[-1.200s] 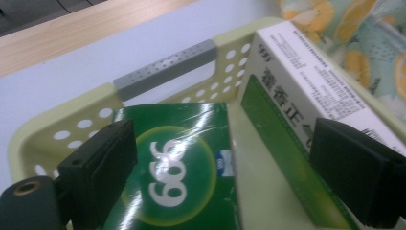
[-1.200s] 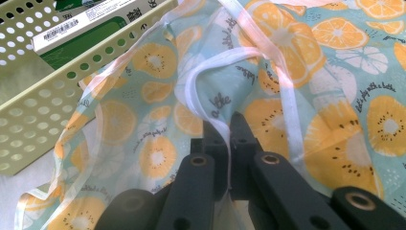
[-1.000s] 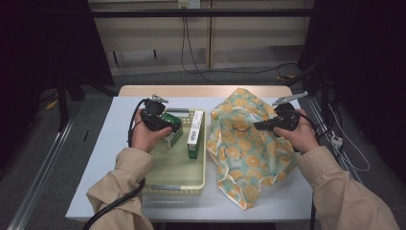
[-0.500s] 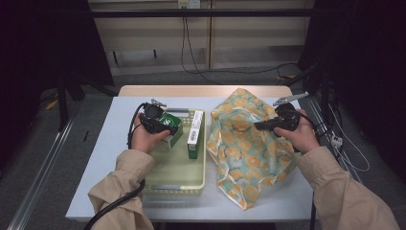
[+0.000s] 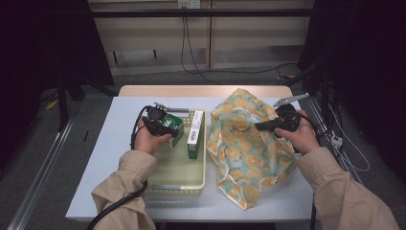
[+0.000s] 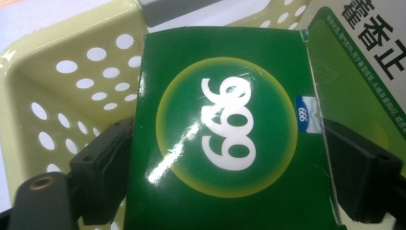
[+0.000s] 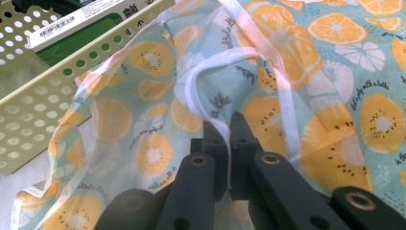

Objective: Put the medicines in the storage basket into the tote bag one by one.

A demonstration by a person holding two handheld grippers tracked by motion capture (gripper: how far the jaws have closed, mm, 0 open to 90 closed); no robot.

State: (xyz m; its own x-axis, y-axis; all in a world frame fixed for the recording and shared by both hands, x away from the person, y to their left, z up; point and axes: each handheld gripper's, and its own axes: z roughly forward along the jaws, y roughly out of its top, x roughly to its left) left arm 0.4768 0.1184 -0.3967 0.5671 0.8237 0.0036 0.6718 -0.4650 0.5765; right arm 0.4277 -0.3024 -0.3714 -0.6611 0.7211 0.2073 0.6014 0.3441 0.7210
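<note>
overhead, in the high view, the left gripper [image 5: 168,128] sits left of centre, over the far end of the pale yellow basket [image 5: 178,187], with the green box [image 5: 175,125] between its jaws. a 2nd box, the white-and-green carton [image 5: 194,135], stands on edge in the basket just to the right of it. right of centre the fruit-print bag [image 5: 246,148] lies crumpled on the table [image 5: 115,120], touching the basket's right wall, and the right gripper [image 5: 261,127] reaches into its upper part.

next, the left gripper view: the green box [image 6: 225,134] takes the middle of the frame, glossy, with a white 999 in a yellow ring. the 2 black jaws flank its sides at lower left and lower right and have just been closing on it; they look to be pressing both edges. the perforated basket [image 6: 57,96] wall fills the upper left.

then the right gripper view: the jaws are clenched at bottom centre on the bag's white hem [image 7: 218,122], and the bag [image 7: 306,86] spreads across the frame.

the box looks light, stiff and slippery, so i would hold it across its narrow sides, gently enough not to dent the card. the bag is thin, limp cloth; the hem is the firmest place to pinch.
</note>
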